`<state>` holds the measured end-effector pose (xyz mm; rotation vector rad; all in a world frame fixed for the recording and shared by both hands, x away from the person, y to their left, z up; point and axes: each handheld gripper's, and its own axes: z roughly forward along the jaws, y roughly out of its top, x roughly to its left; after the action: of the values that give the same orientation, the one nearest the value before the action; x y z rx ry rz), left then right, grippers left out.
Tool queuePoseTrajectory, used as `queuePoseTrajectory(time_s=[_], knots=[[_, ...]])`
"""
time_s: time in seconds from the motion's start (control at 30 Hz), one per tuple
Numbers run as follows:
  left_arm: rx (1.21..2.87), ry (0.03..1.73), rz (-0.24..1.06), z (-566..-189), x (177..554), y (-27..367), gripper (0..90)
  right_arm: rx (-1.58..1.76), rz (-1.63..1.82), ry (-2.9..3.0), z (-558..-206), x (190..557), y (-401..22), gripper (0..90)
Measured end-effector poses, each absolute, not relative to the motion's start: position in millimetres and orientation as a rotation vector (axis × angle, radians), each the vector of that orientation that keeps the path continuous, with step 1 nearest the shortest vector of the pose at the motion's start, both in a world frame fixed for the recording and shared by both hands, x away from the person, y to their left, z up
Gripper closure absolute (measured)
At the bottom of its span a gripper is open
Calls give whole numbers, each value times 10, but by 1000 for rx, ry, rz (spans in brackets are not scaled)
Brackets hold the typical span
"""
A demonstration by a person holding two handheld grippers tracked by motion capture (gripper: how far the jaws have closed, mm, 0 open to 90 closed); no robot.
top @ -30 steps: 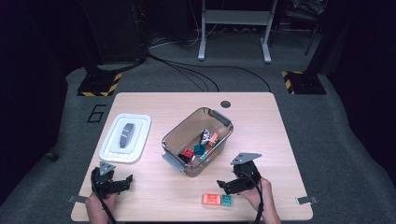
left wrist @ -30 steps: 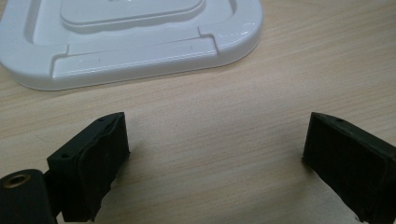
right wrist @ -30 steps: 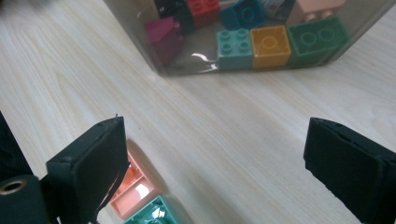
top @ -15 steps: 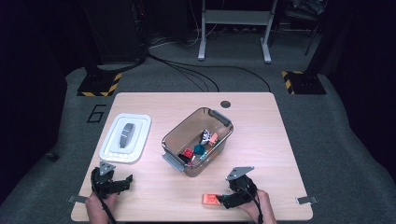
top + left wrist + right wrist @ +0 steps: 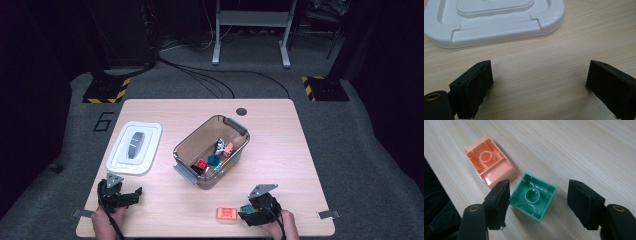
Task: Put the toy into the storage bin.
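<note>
Green block: [image 5: 533, 196] upside down on the wood, hollow side up, sitting right between the right gripper's [image 5: 537, 205] black pads.
Right pads: they've just been closing in; the left pad [image 5: 499, 200] is at the block's corner, the other stands off with a gap, so no squeeze yet.
Peach block: [image 5: 490, 161] also flipped hollow-up, just beside the green one on the far-left side in the right gripper view, apart from the jaws.
Left gripper: [image 5: 539, 85] jaws spread wide over bare table, nothing between them.
White lid: [image 5: 499, 27] lying flat just ahead of the left jaws, apart from them.
Brown bin: [image 5: 187, 145] open in the middle of the table [image 5: 280, 130], coloured blocks in its near end, well away from both grippers.
Hands: low at the table's near edge, left at its near-left corner, right toward its near-right.
</note>
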<state>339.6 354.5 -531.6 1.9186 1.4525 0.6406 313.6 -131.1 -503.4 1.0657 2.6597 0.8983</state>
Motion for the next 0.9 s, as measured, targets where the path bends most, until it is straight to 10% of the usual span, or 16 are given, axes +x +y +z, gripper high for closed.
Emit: queuePoseTrajectory(time_s=[0.3,0.9], knots=[[1916,1453,640,-5317,3396,3544,67,1110,905,2607,-5049,3099,-1390,562],[1917,1453,640,-5317,3396,3545,67,1161,980,2480,-4874,3245,-1442,580]])
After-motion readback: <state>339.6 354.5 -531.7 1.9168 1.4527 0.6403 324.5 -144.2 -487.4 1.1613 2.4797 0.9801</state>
